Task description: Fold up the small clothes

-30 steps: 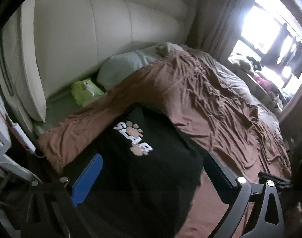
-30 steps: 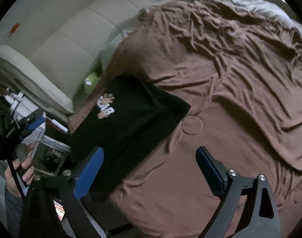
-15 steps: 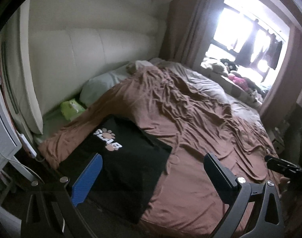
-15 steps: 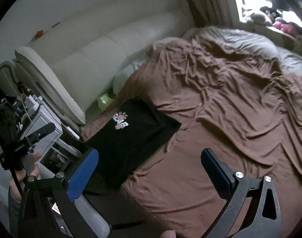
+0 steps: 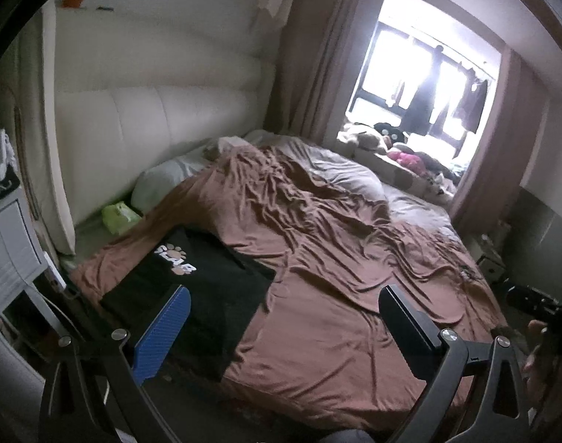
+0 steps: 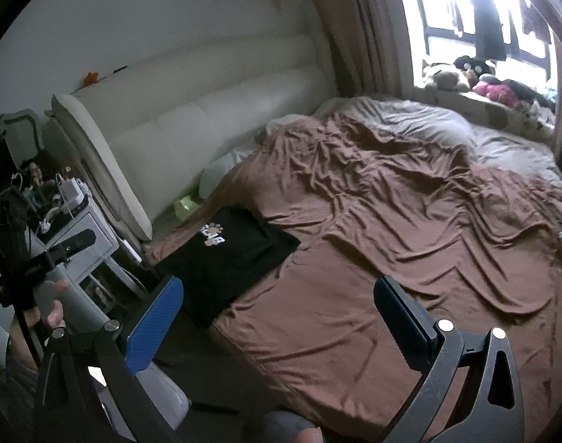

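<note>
Left wrist: folded black tee (image 5: 192, 288) at bed (image 5: 354, 332) corner edge, jaws apart w/ nothing between.

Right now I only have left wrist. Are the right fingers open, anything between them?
Observer: Open, nothing between them. The right gripper hangs over bare brown sheet, beside the black shirt, not touching it.
Operator: Where does the left gripper sit from that side?
Observer: Off the sheet's corner. The hand on its handle is by the white nightstand, clear of the shirt.
Operator: Anything on the nightstand top?
Observer: White chargers and cables crowd it.
</note>
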### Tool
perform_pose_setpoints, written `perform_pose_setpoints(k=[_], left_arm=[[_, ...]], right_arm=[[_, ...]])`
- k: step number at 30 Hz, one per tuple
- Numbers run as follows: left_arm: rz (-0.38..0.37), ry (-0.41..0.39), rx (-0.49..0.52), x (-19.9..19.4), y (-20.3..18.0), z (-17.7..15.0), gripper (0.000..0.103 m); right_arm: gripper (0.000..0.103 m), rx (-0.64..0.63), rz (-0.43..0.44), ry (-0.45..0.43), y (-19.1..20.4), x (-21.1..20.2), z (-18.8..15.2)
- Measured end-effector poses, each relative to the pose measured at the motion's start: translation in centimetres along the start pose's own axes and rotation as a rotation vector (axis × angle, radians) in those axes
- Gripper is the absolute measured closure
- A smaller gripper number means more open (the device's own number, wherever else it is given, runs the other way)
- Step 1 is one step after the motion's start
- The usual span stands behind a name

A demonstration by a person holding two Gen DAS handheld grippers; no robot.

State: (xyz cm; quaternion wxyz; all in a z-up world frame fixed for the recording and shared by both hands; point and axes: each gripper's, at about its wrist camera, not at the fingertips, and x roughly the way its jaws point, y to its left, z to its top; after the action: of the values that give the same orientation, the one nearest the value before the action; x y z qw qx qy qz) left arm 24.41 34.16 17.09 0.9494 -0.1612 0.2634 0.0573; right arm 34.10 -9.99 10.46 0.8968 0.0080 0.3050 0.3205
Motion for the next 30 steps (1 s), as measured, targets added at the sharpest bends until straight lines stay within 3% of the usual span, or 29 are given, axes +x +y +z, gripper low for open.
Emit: perform_pose_setpoints(k=[15, 25, 30], left_arm=[[-0.039, -0.127, 0.12, -9.4, -8.7, -5.6, 0.0], [-0.143, -0.191, 0.173, -12.2, -14.4, -10.3, 0.0], [-0.17, -0.184, 0.192, -12.5, -16.2, -12.0, 0.0]], right_arm=[[0.0, -0.079, -0.056, -0.115, 1.5, -12.7, -6.0], [0.0, -0.133, -0.11, -0.18, -0.3, -19.0, -11.6], [0.0, -0.136, -0.142, -0.202, -1.5, -22.2, -14.3]])
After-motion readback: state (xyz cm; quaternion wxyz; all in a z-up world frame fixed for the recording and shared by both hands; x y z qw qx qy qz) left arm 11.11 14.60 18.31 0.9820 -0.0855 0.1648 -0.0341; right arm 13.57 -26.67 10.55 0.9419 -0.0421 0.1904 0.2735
